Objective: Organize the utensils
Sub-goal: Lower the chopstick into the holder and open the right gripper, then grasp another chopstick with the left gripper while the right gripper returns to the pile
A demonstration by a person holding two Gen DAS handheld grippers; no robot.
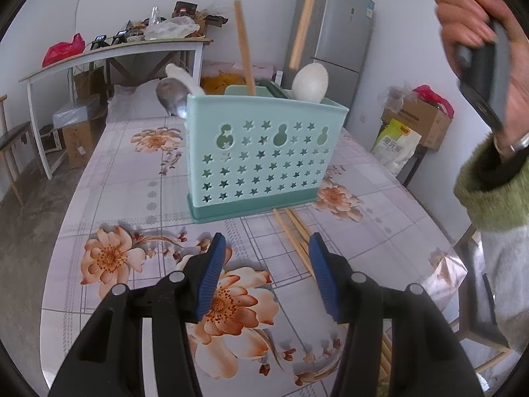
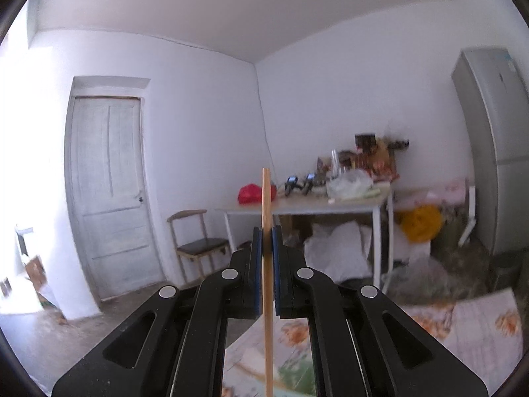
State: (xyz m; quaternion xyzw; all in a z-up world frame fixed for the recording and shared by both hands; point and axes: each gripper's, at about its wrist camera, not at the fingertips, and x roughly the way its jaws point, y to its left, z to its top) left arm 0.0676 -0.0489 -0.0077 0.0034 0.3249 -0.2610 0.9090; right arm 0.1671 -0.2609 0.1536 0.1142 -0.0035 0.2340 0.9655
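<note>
Already the mint caddy (image 1: 264,152) ahead of my left gripper (image 1: 264,264) holds one chopstick (image 1: 245,53) upright, plus a white spoon (image 1: 310,82) and a metal ladle (image 1: 172,96) at its far side — so I judge the sorting well under way. Left to do: the loose chopsticks (image 1: 294,231) on the flowered tablecloth (image 1: 132,182), lying just beyond my left gripper's right finger and running under it.

My left gripper hangs low over the cloth, tilted down, jaws about half open with nothing between them. My right gripper (image 2: 267,264) points level across the room, its jaws pinched tight on a single chopstick (image 2: 267,248) standing vertical between the pads. From the left view, that stick (image 1: 304,16) hangs above the caddy — its lower tip just over the rim, I think.
</note>
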